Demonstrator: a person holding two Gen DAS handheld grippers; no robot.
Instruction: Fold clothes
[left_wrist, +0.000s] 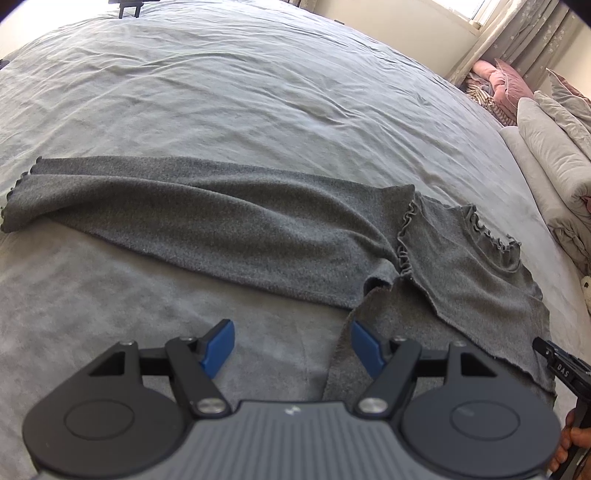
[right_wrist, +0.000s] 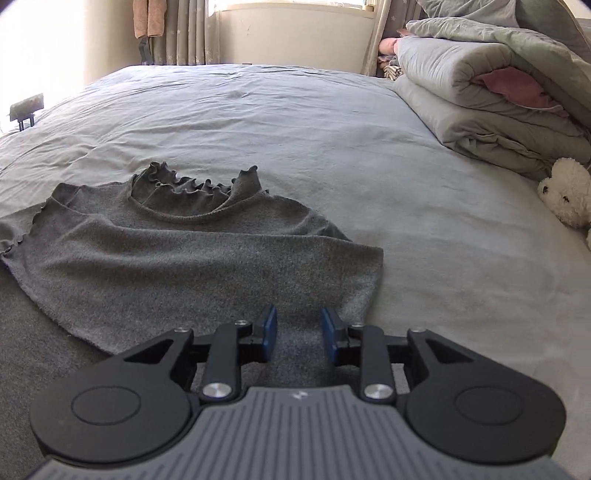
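A dark grey knit top (left_wrist: 221, 229) with a ruffled collar (left_wrist: 491, 229) lies flat on the bed, one long sleeve stretched out to the left. My left gripper (left_wrist: 290, 332) hangs open and wide just in front of its near edge, and its right finger (left_wrist: 364, 345) is over a loose flap of the fabric. In the right wrist view the top (right_wrist: 184, 251) spreads left and ahead, collar (right_wrist: 192, 188) upward. My right gripper (right_wrist: 299, 325) is partly open over the top's near right corner. Fabric shows in the gap and the pads are not pressing on it.
The grey bedsheet (left_wrist: 258, 92) stretches far beyond the top. A folded grey duvet (right_wrist: 498, 92) and a white plush toy (right_wrist: 567, 192) sit at the right. Pink pillows (left_wrist: 495, 79) lie by the curtain. A person's fingers (left_wrist: 570, 439) show at the right edge.
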